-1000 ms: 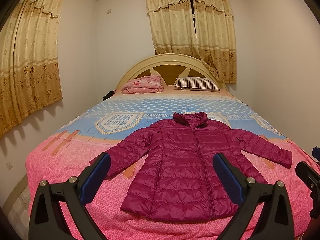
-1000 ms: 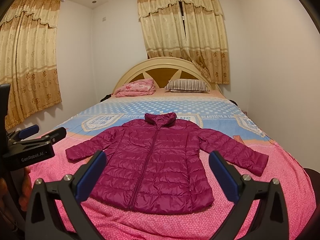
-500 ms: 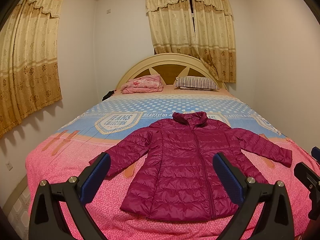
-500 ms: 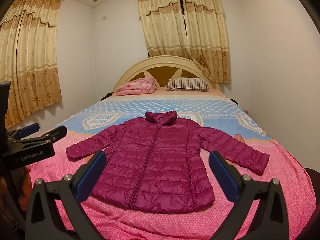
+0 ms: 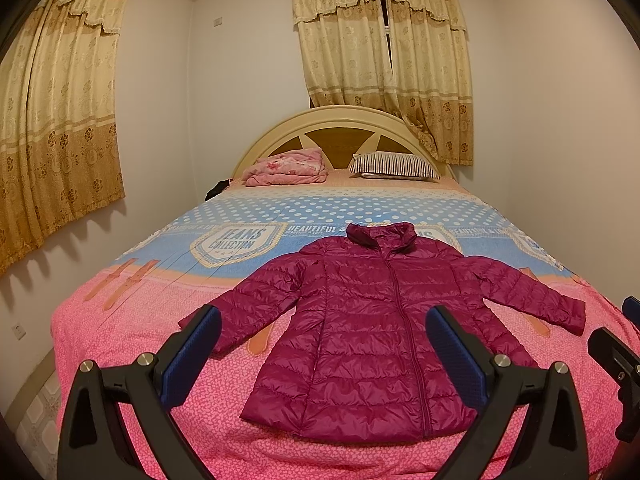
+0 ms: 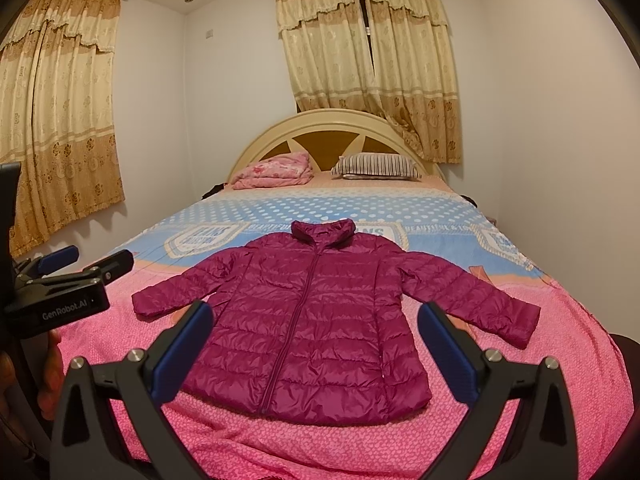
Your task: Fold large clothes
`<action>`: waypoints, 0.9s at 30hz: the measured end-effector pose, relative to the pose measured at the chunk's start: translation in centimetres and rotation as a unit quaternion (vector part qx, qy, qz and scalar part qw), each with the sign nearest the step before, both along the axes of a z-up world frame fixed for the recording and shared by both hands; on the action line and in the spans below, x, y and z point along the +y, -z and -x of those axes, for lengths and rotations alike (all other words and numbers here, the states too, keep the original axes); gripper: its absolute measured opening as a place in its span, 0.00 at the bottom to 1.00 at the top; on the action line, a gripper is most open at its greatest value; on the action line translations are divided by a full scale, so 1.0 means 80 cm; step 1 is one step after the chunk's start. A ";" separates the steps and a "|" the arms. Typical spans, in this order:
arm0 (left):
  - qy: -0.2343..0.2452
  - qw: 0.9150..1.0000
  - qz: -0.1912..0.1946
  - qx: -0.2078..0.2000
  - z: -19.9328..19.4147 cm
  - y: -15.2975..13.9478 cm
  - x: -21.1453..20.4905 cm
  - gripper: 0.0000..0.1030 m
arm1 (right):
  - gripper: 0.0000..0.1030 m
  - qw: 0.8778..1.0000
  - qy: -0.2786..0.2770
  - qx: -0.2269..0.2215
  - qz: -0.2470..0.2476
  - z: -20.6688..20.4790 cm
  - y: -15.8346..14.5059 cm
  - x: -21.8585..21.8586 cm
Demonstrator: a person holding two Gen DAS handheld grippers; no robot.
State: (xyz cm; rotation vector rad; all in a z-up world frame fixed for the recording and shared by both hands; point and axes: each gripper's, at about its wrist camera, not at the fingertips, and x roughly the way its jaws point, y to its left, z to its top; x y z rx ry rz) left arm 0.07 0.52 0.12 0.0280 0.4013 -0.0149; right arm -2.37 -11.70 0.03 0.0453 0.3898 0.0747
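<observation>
A magenta quilted puffer jacket (image 5: 380,320) (image 6: 320,312) lies flat and zipped on the bed, collar toward the headboard, both sleeves spread outward. My left gripper (image 5: 324,344) hovers open above the foot of the bed, short of the jacket's hem, with nothing between its blue pads. My right gripper (image 6: 316,340) is likewise open and empty over the hem. The left gripper (image 6: 86,266) also shows at the left edge of the right wrist view; the right gripper's tip (image 5: 616,344) shows at the right edge of the left wrist view.
The bed (image 5: 120,320) has a pink and blue printed cover. A folded pink blanket (image 5: 286,168) and a striped pillow (image 5: 394,166) lie by the cream headboard (image 5: 344,120). Walls stand close on both sides, with curtains (image 5: 60,120) on the left.
Both grippers have drifted very slightly; the jacket sits a touch higher in the right wrist view. The jacket itself has not moved and both grippers stay open.
</observation>
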 end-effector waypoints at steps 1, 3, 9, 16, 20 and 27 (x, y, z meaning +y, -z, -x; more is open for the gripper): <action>0.001 1.000 -0.001 0.000 0.000 0.000 0.000 0.99 | 1.00 1.000 0.000 0.000 0.000 0.000 0.000 0.000; 0.000 1.000 0.000 0.000 0.000 0.000 0.001 0.99 | 1.00 1.000 0.000 0.000 0.000 0.000 0.000 0.000; 0.000 1.000 0.000 0.002 -0.001 0.003 0.002 0.99 | 1.00 1.000 0.000 0.000 0.000 0.000 0.001 0.000; 0.000 1.000 -0.003 0.009 -0.007 0.009 0.001 0.99 | 1.00 1.000 0.002 0.007 -0.001 -0.003 0.007 0.002; 0.001 1.000 -0.008 0.016 -0.014 0.015 -0.002 0.99 | 1.00 1.000 0.000 0.012 -0.004 -0.008 0.015 0.000; -0.002 0.999 -0.018 0.040 -0.049 0.041 -0.003 0.99 | 1.00 0.998 0.010 0.055 -0.015 -0.045 0.053 -0.019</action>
